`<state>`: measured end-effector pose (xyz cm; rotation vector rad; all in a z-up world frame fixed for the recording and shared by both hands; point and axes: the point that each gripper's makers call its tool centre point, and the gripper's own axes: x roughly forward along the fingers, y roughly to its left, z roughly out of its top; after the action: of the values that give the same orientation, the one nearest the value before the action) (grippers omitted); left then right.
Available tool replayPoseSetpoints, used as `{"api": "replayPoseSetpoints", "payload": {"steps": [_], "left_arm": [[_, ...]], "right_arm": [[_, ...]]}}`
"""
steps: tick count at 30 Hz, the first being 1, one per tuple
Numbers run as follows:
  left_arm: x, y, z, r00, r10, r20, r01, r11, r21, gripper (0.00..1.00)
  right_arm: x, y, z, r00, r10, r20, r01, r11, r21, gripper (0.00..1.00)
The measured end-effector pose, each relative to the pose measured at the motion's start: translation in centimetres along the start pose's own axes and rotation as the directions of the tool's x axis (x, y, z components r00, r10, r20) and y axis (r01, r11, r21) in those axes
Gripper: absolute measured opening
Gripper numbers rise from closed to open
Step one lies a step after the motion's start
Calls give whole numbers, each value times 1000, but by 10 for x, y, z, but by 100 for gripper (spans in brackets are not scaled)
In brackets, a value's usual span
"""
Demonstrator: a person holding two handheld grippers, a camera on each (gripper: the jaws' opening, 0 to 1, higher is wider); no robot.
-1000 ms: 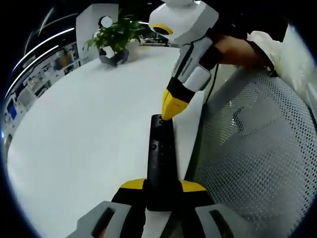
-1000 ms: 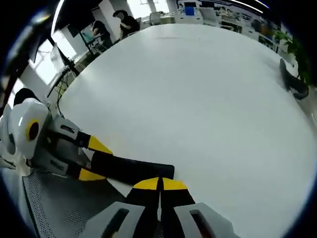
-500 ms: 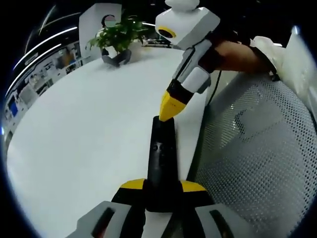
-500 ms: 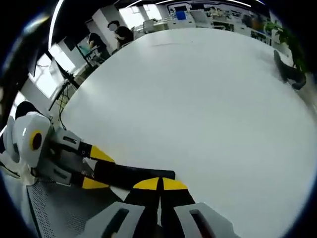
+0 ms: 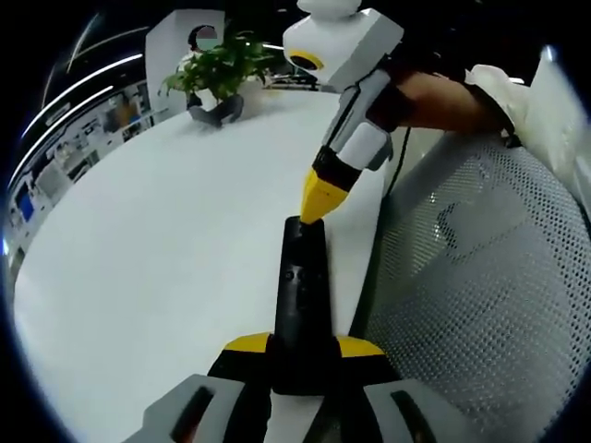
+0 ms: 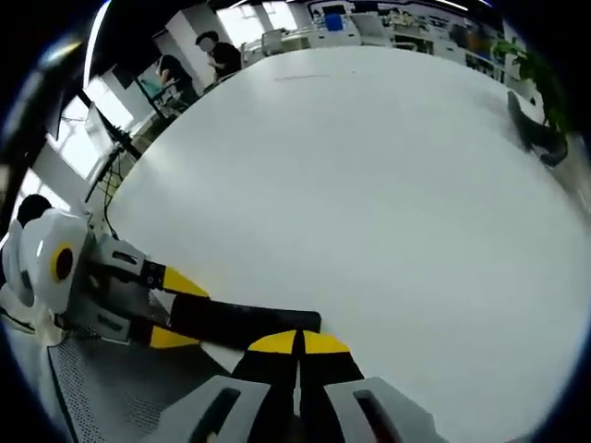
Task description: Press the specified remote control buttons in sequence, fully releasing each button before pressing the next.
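The left gripper (image 5: 303, 355) is clamped on the near end of a black remote control (image 5: 301, 300), one yellow-tipped jaw on each long side. In the left gripper view the remote runs straight away from the jaws, over the bench (image 5: 166, 231) close to its edge, with a few small buttons visible on its upper face about midway along.

The right gripper (image 5: 317, 205) comes into that view from above, its two yellow jaws pressed together into a single point. That point sits at the far end of the remote, touching or just above it; I cannot tell which. A person's hand (image 5: 439, 97) holds the right gripper's white body, with a pale sleeve (image 5: 517, 111) behind it.

In the right gripper view the right gripper's own jaws (image 6: 297, 343) rise closed from the bottom, tips together over the end of the remote (image 6: 242, 320), which lies across the view with the left gripper (image 6: 164, 309) gripping its other end near the bench edge.

A grey mesh chair back (image 5: 471, 286) stands just beside the bench edge. At the far corner of the bench sits a potted plant (image 5: 214, 74). People (image 6: 217, 55) are seated beyond the far edge of the bench.
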<state>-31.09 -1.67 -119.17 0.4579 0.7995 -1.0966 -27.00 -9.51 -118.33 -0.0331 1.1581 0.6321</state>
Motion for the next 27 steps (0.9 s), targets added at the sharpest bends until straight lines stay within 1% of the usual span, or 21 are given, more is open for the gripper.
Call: {"api": "replayPoseSetpoints", "payload": {"steps": [2, 8, 18, 21, 27], "left_arm": [[0, 0, 0, 1000, 0, 1, 0, 1000, -1, 24], [0, 0, 0, 1000, 1, 4, -1, 1000, -4, 24], [0, 0, 1, 1000, 1, 9, -1, 1000, 0, 24], [1, 0, 1, 1000, 2, 9, -2, 1000, 9, 24], [1, 0, 1, 1000, 6, 10, -6, 1000, 28, 24]], "right_arm": [[0, 0, 0, 1000, 2, 4, -2, 1000, 8, 0], [-1, -2, 1, 999, 23, 26, -25, 997, 77, 0], [0, -1, 2, 999, 16, 29, -17, 999, 43, 0], [0, 0, 1, 1000, 6, 25, -7, 1000, 20, 0], [0, -1, 1, 1000, 4, 27, -5, 1000, 26, 0]]}}
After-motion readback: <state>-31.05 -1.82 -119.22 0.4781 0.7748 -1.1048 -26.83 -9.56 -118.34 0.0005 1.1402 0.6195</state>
